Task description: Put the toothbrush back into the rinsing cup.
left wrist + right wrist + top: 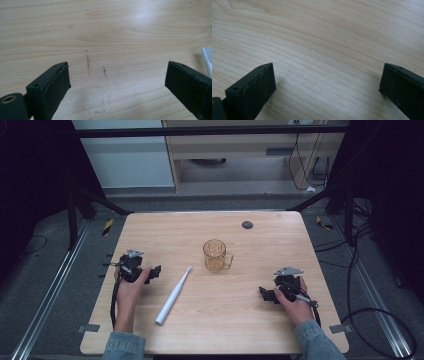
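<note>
left gripper (156, 271): jaws spread wide, nothing between them; rested low on the table, aimed at the brush for a side approach
right gripper (263, 294): jaws also held wide, nothing gripped; parked near the table's right edge
white slender plastic toothbrush (173, 295): laid flat on the diagonal just beside the left gripper, head toward the mug
clear amber glass mug (216, 255): stood upright mid-table, handle turned right; judged the brush's destination
light wooden table (240, 320): bare grain seen under both jaw pairs

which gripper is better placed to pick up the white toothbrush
Left. The left gripper sits open right beside the slim white plastic toothbrush, whose edge shows by its jaw; the right gripper is farther off.
</note>
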The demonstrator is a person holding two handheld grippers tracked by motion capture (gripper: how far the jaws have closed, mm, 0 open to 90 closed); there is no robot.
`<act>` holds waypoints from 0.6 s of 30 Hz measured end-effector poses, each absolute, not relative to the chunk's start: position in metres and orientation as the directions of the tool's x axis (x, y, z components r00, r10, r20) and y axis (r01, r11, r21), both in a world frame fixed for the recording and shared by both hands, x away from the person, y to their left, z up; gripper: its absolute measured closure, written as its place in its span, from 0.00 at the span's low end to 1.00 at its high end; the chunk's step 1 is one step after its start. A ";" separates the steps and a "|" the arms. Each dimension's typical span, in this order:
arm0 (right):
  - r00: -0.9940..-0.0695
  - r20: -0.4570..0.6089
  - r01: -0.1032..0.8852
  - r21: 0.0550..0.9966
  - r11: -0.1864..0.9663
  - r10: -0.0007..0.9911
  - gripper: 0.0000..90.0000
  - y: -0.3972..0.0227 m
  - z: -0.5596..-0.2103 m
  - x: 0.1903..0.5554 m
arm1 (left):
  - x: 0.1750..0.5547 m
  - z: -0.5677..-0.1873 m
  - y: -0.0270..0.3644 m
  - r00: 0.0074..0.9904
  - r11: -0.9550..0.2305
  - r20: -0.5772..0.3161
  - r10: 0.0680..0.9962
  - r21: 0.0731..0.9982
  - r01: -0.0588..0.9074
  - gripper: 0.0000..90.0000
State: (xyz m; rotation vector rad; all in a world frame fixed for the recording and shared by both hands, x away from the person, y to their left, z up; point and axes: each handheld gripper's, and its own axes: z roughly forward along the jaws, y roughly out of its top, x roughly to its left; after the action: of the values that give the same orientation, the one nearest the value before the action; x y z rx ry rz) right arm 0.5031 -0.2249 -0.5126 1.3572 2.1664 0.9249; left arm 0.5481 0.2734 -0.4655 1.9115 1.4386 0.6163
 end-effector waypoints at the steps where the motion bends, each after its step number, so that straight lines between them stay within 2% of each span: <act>1: -0.436 -0.002 0.620 0.724 0.303 0.900 0.00 -0.225 -0.513 0.503 | 0.547 -0.463 0.273 0.283 -0.191 -0.001 0.959 0.735 0.651 0.06; 7: -0.436 -0.002 0.620 0.724 0.303 0.900 0.00 -0.225 -0.513 0.503 | 0.543 -0.457 0.271 0.291 -0.210 0.010 0.957 0.714 0.668 0.07; 10: -0.436 -0.003 0.620 0.724 0.303 0.900 0.00 -0.225 -0.513 0.503 | 0.541 -0.452 0.267 0.292 -0.224 0.017 0.956 0.685 0.693 0.11; 13: -0.437 -0.003 0.620 0.724 0.303 0.900 0.00 -0.225 -0.513 0.503 | 0.539 -0.451 0.265 0.280 -0.220 0.021 0.960 0.677 0.702 0.10; 14: -0.436 -0.003 0.621 0.723 0.303 0.900 0.00 -0.225 -0.513 0.503 | 0.540 -0.451 0.262 0.288 -0.184 -0.041 0.957 0.681 0.709 0.10; 16: -0.436 -0.003 0.621 0.723 0.303 0.900 0.00 -0.225 -0.513 0.503 | 0.541 -0.452 0.261 0.299 -0.180 -0.062 0.952 0.678 0.712 0.10; 18: -0.436 -0.003 0.620 0.723 0.303 0.900 0.00 -0.225 -0.513 0.503 | 0.543 -0.450 0.257 0.302 -0.199 -0.036 0.953 0.676 0.709 0.10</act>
State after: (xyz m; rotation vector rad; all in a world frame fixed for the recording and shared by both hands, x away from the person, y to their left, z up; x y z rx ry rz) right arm 0.5031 -0.2249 -0.5126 1.3560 2.1670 0.9249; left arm 0.5426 0.2569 -0.4496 1.9821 1.4728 0.5320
